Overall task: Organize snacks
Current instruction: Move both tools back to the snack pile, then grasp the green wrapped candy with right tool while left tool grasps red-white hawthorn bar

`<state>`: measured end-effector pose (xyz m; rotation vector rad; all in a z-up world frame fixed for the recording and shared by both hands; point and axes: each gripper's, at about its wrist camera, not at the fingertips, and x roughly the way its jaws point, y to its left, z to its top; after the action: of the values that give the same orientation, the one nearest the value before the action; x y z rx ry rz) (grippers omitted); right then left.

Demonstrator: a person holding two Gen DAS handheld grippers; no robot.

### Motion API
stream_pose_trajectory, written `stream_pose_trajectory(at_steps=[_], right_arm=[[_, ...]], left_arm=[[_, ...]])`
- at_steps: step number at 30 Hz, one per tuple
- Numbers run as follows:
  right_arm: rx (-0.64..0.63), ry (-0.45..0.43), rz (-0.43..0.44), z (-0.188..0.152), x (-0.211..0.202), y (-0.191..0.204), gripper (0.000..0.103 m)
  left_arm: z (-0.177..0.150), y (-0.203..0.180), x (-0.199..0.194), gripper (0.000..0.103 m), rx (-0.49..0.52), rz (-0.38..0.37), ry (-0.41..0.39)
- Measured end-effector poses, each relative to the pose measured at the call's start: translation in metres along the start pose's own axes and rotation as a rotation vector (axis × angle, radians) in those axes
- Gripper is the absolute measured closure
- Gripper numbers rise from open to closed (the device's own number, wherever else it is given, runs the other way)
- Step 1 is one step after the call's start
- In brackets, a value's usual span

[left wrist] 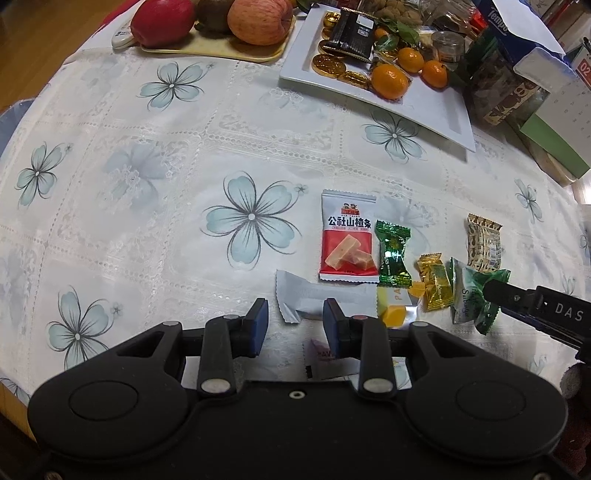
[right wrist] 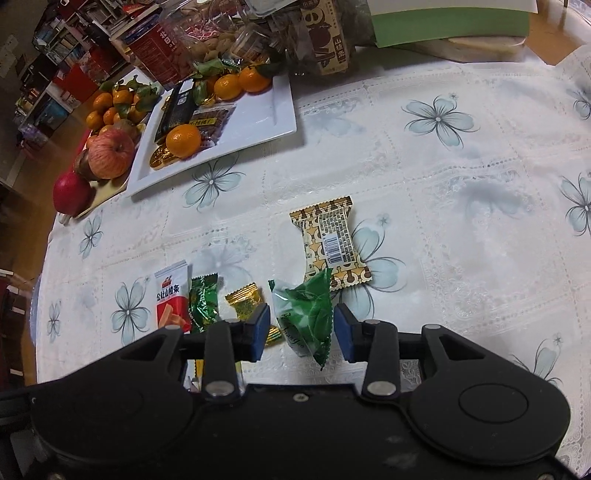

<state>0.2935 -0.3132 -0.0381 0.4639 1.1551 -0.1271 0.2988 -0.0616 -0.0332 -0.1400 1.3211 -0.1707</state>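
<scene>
1. Right claw (right wrist: 301, 334) released, its blue pads on either side of the green-and-clear sachet (right wrist: 308, 317); a gap shows on both sides, nothing gripped. The sachet lies on the bench (right wrist: 461, 206).
2. Left claw (left wrist: 295, 325) released, hanging just over the grey sachet (left wrist: 314, 299), which lies flat on the bench (left wrist: 147, 184) partly between the pads; no contact visible.
3. Landmark: the red-and-white hawthorn pack (left wrist: 347, 236), flat, print up. In the left wrist view the grey sachet is just below it, nearly touching its lower edge.
4. Dark green candy (left wrist: 393, 254) lies just right of the hawthorn pack, edges almost meeting.
5. Gold candy (left wrist: 436, 280) sits further right of the pack, beyond the green candy; a yellow jelly piece (left wrist: 393, 314) lies below and right of the pack.
6. Green-and-clear sachet (left wrist: 469, 291) lies right of the gold candy, with the right claw's tip (left wrist: 495, 291) reaching in at its far edge.
7. Tan patterned sachet (right wrist: 332, 240) lies farthest right of the pack, barcode up, just touching the green-and-clear sachet's top.
8. White tray (left wrist: 424, 107) stands well beyond the pack, carrying mandarins (left wrist: 389, 79), gold coins (left wrist: 328, 64) and a black packet (left wrist: 351, 33).
</scene>
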Motion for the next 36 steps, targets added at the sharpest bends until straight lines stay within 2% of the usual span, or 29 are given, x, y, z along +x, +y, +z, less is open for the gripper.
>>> stream_pose_trajectory(at_steps=[17, 20, 30, 36], right_arm=[[-0.032, 0.014, -0.088, -0.007, 0.033, 0.016, 0.058], [-0.057, 0.012, -0.102, -0.01, 0.033, 0.018, 0.061], [-0.116, 0.0, -0.076, -0.021, 0.016, 0.022, 0.064], [-0.11, -0.019, -0.044, -0.021, 0.0, 0.017, 0.064]], left_arm=[[0.002, 0.004, -0.006, 0.062, -0.003, -0.033, -0.007], [0.005, 0.004, -0.005, 0.062, -0.008, -0.03, -0.019], [0.016, 0.004, 0.011, 0.062, -0.084, 0.035, -0.052], [0.016, 0.003, 0.025, 0.062, -0.076, 0.1, -0.022]])
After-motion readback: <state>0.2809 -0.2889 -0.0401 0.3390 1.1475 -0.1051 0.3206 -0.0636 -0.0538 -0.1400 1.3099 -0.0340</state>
